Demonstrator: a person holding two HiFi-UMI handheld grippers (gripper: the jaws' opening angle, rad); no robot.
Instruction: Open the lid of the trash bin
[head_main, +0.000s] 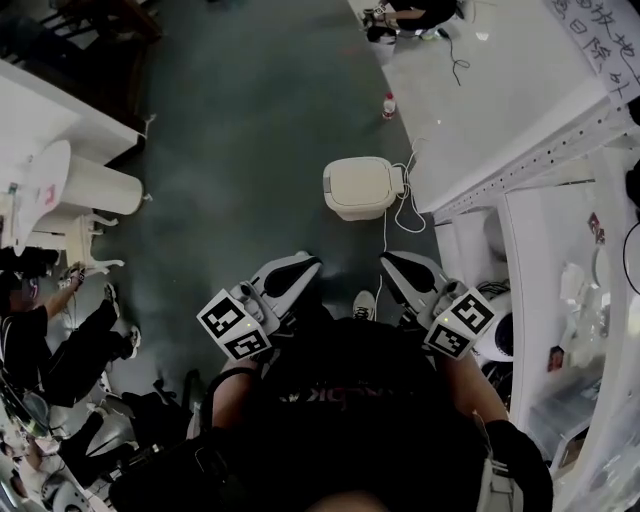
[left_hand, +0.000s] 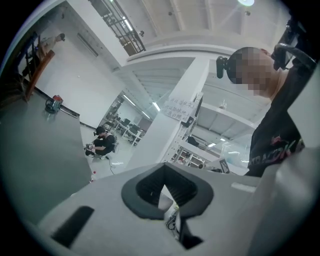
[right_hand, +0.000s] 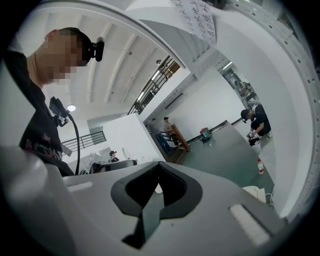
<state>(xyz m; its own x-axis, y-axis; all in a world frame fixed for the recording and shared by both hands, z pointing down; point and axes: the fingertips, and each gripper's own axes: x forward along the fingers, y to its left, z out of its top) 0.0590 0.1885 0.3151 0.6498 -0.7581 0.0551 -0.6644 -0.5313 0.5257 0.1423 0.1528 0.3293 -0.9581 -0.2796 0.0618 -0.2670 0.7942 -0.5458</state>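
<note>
left fingers (left_hand: 131, 197): pressed together, nothing between them
right fingers (right_hand: 118, 193): also together, empty
left gripper (head_main: 303, 264): nearer the person than the trash bin (head_main: 360, 187), off its left side, well apart
right gripper (head_main: 391, 263): likewise short of the bin, off its right side
trash bin: on the floor, lid down, untouched
white cable (head_main: 405, 205): touching the bin's right side
bottle (head_main: 389, 104): beyond the bin

I get only a corner of the white rounded plastic trash bin (right_hand: 254, 193), the rest behind the right gripper (right_hand: 159, 190); the red-capped bottle (head_main: 389, 104) by the white desk's (head_main: 500, 110) left edge is too small to read.
</note>
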